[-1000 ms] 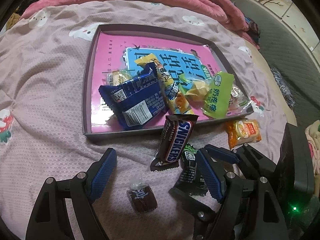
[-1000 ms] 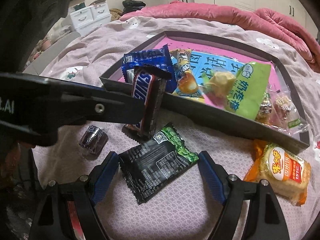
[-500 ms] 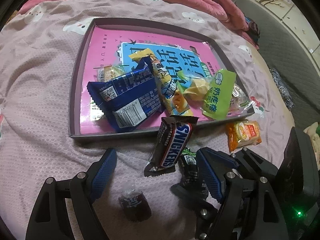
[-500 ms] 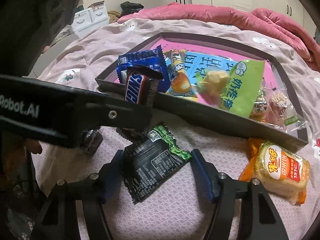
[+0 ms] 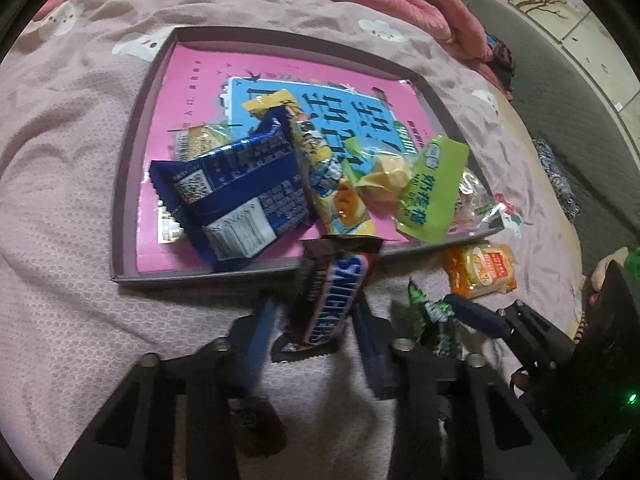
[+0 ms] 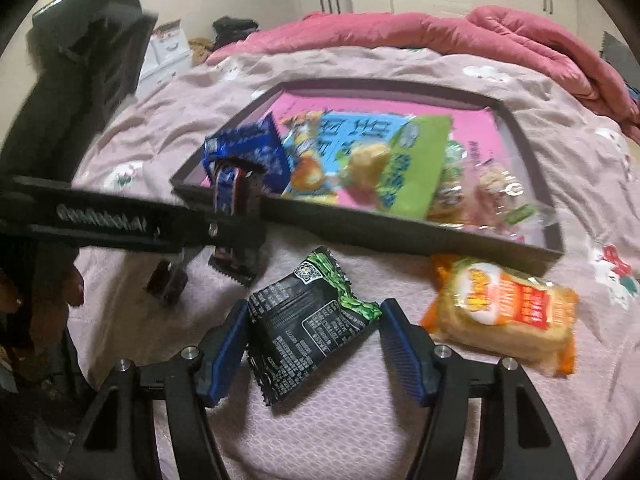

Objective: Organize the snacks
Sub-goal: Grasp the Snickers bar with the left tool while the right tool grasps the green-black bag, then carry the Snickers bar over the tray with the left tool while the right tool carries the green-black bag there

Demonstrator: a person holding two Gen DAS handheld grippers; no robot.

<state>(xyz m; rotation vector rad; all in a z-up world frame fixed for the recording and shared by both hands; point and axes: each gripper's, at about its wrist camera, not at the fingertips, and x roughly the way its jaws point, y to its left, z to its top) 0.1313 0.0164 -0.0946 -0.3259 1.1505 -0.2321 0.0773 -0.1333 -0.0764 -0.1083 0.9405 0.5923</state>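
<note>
You are working partway through sorting snacks into a shallow tray [image 5: 132,168] lying on a pink bedspread [image 5: 60,240]. Already sitting inside it, piled toward its near edge, are a blue packet [image 5: 240,192], a yellow wrapper [image 5: 320,168], a green packet [image 5: 434,188] and some clear-wrapped sweets [image 6: 492,184]. Your left gripper [image 5: 312,332] has just been closing its fingers around a Snickers bar [image 5: 334,296], which is leaning on the tray's near rim at 6 o'clock; the bar is between them, seemingly pinched. Your right gripper [image 6: 314,336] has its fingers half open, narrowing on a black-and-green packet [image 6: 308,320] on the bed, one pad touching, the other just clear. Still waiting outside the tray are an orange cracker pack [image 6: 504,312] at 4 o'clock of it and a small dark candy [image 6: 166,284] near 7 o'clock.
</note>
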